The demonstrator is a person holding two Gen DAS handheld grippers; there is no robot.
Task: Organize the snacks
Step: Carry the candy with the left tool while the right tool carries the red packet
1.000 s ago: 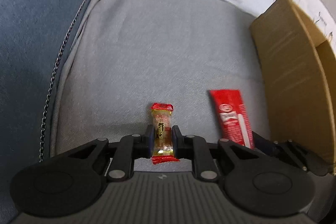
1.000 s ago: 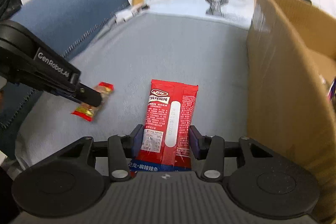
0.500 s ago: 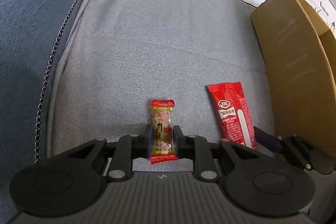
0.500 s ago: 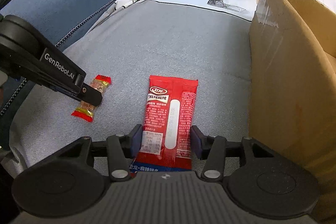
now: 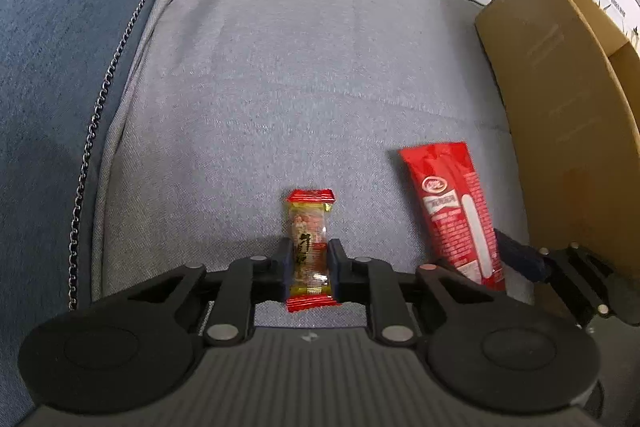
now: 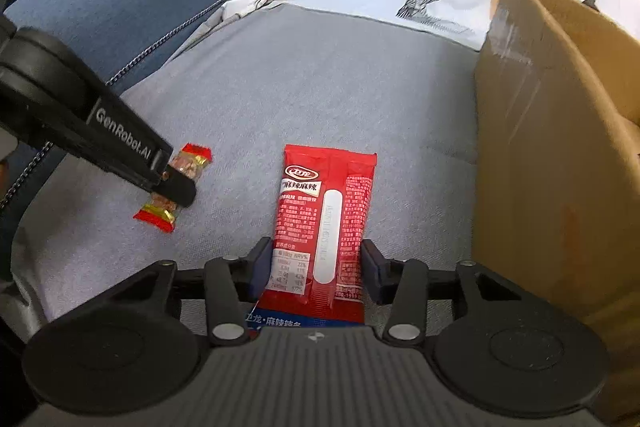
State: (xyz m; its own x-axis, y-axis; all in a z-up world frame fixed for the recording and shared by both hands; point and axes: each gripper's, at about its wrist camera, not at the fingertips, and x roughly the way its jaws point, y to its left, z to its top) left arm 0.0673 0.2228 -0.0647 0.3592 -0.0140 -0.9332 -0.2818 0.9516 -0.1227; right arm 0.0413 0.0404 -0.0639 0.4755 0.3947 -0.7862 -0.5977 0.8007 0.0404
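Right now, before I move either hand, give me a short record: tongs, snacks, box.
left tongs: shut on small red-and-gold wrapped candy
right tongs: shut on flat red foil snack packet
surface: grey fabric cushion beneath both snacks
brown cardboard box: right of the packet, not touching it
snacks in box: neither yet

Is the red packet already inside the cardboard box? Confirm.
No: the red packet lies on the grey cushion beside the cardboard box, between the right gripper's fingers.
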